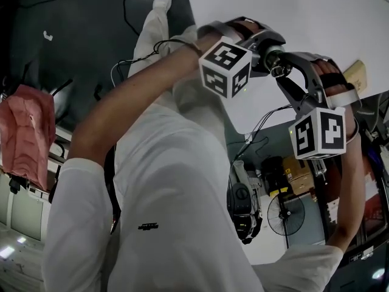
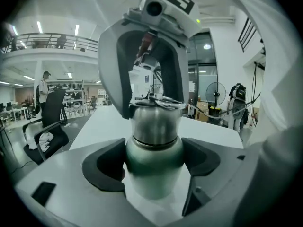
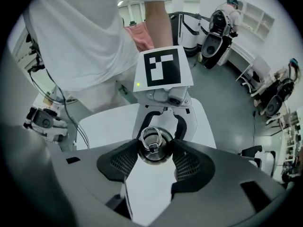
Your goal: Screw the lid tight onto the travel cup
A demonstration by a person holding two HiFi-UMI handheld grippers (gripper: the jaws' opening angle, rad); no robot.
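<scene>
- Counting what is here: one travel cup (image 2: 152, 171), one lid (image 3: 152, 151), two grippers, two marker cubes and one table (image 1: 316, 17).
- The left gripper (image 2: 154, 148) pinches the cup's body. Its two dark, scooped smooth pads (image 2: 102, 167) press the rounded shoulder at 9 and 3 o'clock in the left gripper view.
- The cup is a brushed-metal cylinder, upright. Its lower body is tinted green and its upper part is bare steel, with one thin dark seam between them.
- It is held over the table between the two grippers. Whether its base rests on the top cannot be told.
- The right gripper (image 3: 155, 148) sits at 12 o'clock of the cup in the left gripper view. Its two dark meshed pads (image 3: 120, 162) are closed on the lid's round edge, touching it at 9 and 3 o'clock in the right gripper view.
- The lid is a round, polished steel disc. One oval wire ring (image 3: 150, 135) lies flat on top, toward 12 o'clock.
- The marker cubes are white with black square patterns.
- In the head view, the left gripper's cube (image 1: 225, 67) stands near 12 o'clock of the frame's middle. The right gripper's cube (image 1: 319, 132) stands near 3 o'clock.
- The table is smooth and white with rounded corners, and lies toward 1 o'clock in the head view.
</scene>
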